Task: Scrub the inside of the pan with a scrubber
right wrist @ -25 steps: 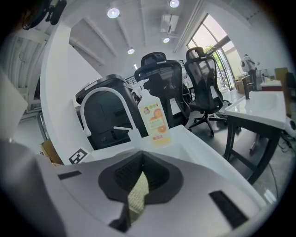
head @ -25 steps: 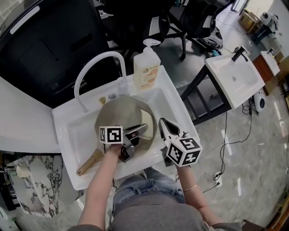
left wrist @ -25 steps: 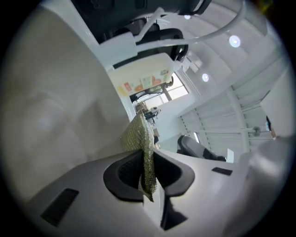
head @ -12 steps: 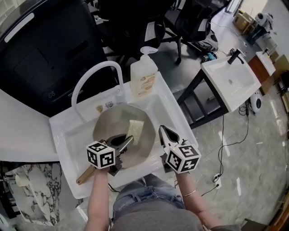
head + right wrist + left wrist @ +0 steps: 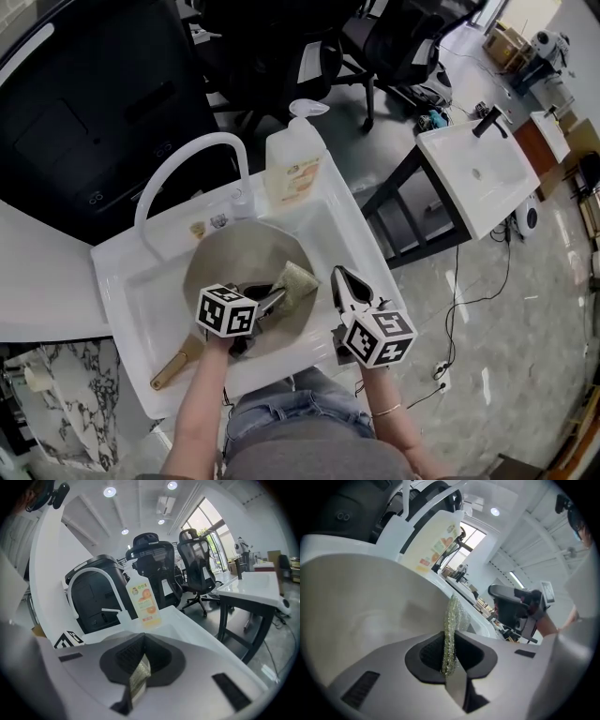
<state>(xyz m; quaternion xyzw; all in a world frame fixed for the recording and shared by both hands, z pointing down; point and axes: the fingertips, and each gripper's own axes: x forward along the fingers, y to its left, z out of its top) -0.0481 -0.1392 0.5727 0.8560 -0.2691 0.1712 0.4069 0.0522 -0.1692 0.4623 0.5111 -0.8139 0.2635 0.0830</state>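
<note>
**Entry: scrubber held in pan**

Thin, glittery green-silver mesh scrubber: inside the round grey metal pan, which lies in the white sink. Left gripper: jaws clamped on the scrubber's lower edge. Likely light, soft, floppy; best pinched deep for firm pressing. Right gripper: jaws closed, empty, over the sink's near right rim.
</note>
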